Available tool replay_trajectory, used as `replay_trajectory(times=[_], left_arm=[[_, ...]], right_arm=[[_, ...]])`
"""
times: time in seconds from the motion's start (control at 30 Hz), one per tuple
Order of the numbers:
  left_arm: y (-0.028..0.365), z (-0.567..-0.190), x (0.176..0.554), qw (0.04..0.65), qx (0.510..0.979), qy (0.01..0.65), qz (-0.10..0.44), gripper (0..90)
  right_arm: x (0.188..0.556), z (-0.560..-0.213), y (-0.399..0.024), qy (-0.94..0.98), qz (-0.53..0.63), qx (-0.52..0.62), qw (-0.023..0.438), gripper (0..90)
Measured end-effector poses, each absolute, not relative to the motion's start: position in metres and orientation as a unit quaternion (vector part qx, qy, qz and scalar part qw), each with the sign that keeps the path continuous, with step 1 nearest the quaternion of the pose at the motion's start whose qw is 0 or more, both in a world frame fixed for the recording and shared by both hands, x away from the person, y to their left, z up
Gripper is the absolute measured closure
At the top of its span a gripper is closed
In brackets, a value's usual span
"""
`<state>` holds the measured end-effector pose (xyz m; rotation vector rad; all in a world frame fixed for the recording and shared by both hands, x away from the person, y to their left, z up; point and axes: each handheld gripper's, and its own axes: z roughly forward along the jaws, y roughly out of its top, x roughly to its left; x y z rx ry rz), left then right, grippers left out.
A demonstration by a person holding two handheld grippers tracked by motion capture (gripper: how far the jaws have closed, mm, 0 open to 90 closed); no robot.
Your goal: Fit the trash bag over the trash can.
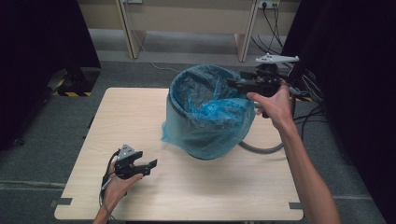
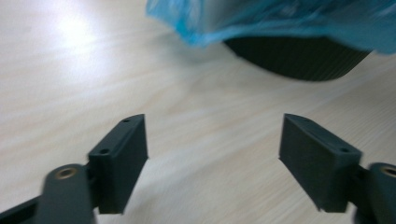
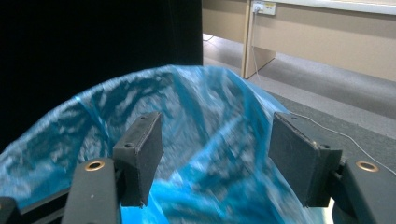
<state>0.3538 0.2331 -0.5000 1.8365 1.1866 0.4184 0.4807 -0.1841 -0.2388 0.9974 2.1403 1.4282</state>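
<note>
Blue plastic bag (image 1: pixel 210 112) lines a dark ribbed bin (image 1: pixel 212 151) that stands right of the middle of the table (image 1: pixel 140 196). Its thin, crinkled film is folded out over the rim and hangs loosely down the outside, longest at the near left, where a flap reaches almost to the tabletop. The bin's dark base shows below the hem.

At the bin's far right rim, the right gripper (image 1: pixel 233 83) is held level above the bag's mouth, its jaws spread with nothing between them, the right hand (image 1: pixel 273 105) wrapped around its body and the forearm stretching back toward the near right.

Well apart, near the table's front left corner, the left gripper (image 1: pixel 152 164) sits low over the wood, pointing toward the bin, jaws wide and empty.
</note>
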Motion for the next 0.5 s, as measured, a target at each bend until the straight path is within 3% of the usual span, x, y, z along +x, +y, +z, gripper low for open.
replay_trajectory(times=[0.2,0.5], left_arm=[[0.241,-0.515,0.351,0.42,0.748,0.489,0.159,16.6],[0.245,-0.522,0.349,0.38,0.765,0.488,0.181,15.2]], right_arm=[[0.492,-0.228,-0.152,0.774,0.499,0.347,0.176,35.1],[0.513,-0.234,-0.118,0.793,0.469,0.351,0.164,35.1]])
